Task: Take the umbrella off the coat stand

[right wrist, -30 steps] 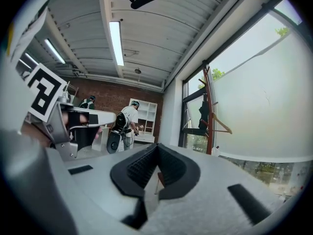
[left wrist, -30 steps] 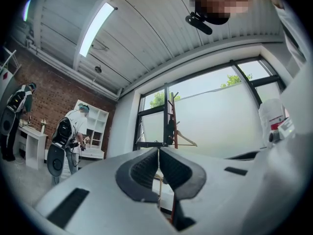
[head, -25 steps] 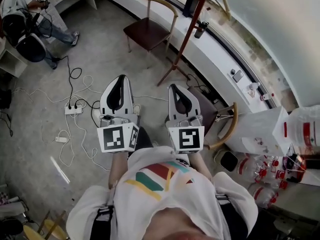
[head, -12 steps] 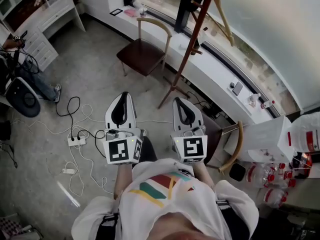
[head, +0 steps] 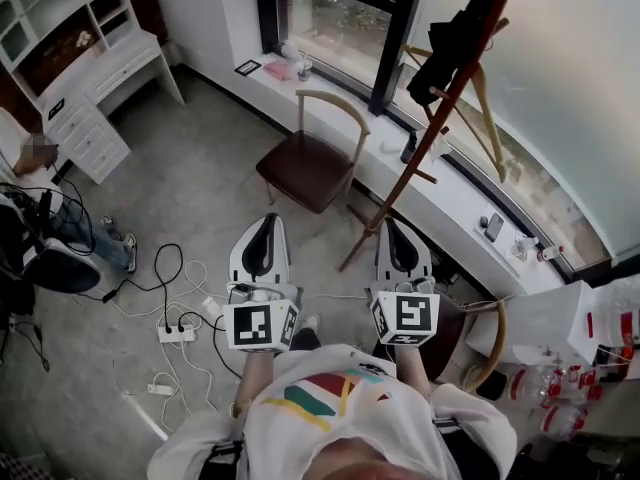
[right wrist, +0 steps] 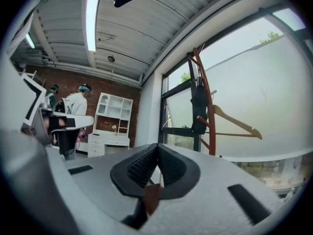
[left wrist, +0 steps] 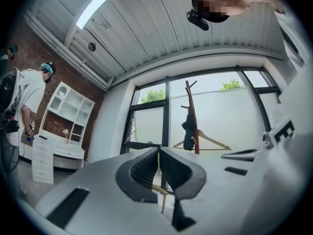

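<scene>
Closer now to the coat stand (head: pixel 440 118), my left hand-held gripper (head: pixel 265 224) and right hand-held gripper (head: pixel 400 230) are pressed together, empty; a chair (head: pixel 312 164) stands beside its foot, the umbrella (head: pixel 455 40) hanging above.

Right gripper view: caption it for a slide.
Shut right gripper faces the coat stand holding a black umbrella and wooden hanger.

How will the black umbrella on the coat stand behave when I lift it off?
The umbrella hangs limp and folded, so its cloth will probably give; grip something firm. The coat stand is slim and tall and may rock if tugged sideways. The wooden hanger beside it could swing.
</scene>
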The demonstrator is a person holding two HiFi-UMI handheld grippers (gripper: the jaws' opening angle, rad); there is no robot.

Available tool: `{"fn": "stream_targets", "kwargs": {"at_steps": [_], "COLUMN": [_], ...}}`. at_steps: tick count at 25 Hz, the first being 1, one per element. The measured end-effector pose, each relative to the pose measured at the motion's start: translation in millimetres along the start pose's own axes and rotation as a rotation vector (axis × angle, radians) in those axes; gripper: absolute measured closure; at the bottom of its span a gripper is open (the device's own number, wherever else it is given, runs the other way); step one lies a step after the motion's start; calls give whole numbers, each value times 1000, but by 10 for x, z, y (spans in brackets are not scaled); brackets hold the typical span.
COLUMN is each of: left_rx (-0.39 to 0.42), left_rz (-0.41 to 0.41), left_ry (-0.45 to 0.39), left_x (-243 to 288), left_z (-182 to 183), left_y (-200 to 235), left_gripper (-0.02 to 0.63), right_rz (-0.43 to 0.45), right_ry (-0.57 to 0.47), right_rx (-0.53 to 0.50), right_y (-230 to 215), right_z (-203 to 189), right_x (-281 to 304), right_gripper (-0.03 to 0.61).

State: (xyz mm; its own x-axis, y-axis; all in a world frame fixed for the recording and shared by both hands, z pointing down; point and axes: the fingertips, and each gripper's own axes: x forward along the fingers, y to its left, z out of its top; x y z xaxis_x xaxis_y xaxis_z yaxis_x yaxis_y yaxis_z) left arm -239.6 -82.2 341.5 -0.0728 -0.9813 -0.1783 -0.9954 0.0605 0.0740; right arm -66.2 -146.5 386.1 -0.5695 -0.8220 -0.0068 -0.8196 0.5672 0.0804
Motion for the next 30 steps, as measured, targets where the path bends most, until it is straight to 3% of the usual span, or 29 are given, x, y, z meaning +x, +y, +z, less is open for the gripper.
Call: {"fn": "stream_targets", "kwargs": {"at_steps": [4,11,22,30], "left_rx": [11,14,4,-2], "left_rz": [-37,-50,-69,-112], "left_ry": [7,24,51,19], "left_x": [365,780,959,1194], "left_z": [12,-255,-322,-300], "left_y": [288,637,542,120], "left_gripper": [604,604,604,604], "right_rz": [-16,15,9,7], "right_ry": [-12,-31,-44,-61], "right_rx": [77,33,71,62], "right_y": [27,166,137,-169], "right_z": [112,254,208,242], "right_x": [366,803,1020,983], "right_gripper": [578,578,578,578]}}
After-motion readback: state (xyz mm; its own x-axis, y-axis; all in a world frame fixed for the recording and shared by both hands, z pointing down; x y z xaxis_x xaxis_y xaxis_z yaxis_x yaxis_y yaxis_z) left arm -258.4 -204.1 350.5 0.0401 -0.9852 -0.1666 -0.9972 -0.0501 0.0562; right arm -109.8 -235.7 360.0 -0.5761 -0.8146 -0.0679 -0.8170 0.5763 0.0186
